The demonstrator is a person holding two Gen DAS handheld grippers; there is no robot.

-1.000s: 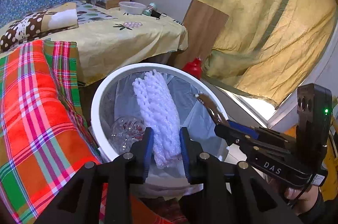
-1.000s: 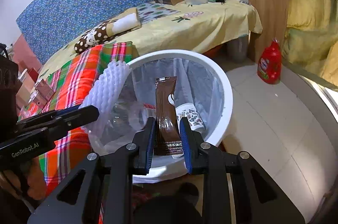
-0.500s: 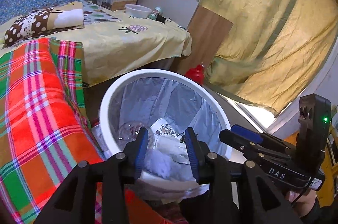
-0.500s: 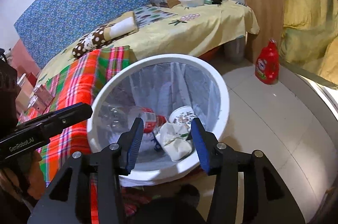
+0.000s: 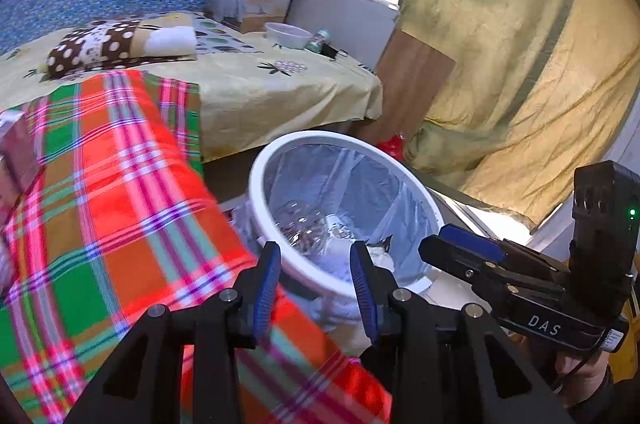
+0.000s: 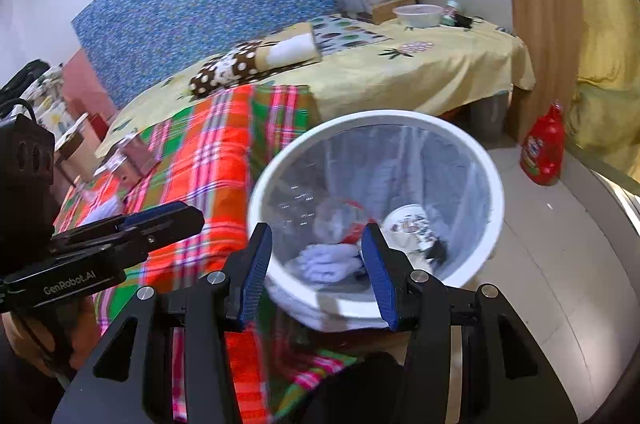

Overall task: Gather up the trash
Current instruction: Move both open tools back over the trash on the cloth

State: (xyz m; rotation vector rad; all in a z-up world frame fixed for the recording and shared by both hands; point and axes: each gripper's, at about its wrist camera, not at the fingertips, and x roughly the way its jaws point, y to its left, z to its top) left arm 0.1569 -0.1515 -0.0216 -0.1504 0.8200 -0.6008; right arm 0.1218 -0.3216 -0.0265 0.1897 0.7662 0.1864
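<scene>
A white round trash bin [image 5: 276, 248] [image 6: 494, 191] with a clear liner stands on the floor beside the bed. Inside lie a clear plastic bottle [image 6: 340, 216], a white foam net [image 6: 328, 260], a printed paper cup [image 6: 408, 224] and a dark wrapper [image 6: 440, 248]. My left gripper [image 5: 316, 288] is open and empty, over the bin's near rim. My right gripper [image 6: 318, 272] is open and empty, above the bin's near side. Each gripper shows in the other's view, the right gripper [image 5: 464, 248] and the left gripper [image 6: 168, 220].
A red-green plaid blanket [image 5: 100, 203] [image 6: 208, 159] covers the bed next to the bin, with small boxes [image 6: 132, 151] on it. A red detergent bottle [image 6: 546, 147] stands on the tiled floor. A yellow curtain [image 5: 520, 63] hangs to the right. A bowl [image 6: 418, 15] sits far back.
Both grippers opened and dropped their loads into the bin: the left the white foam net, the right the brown wrapper. Both have since pulled back and swung left toward the blanket.
</scene>
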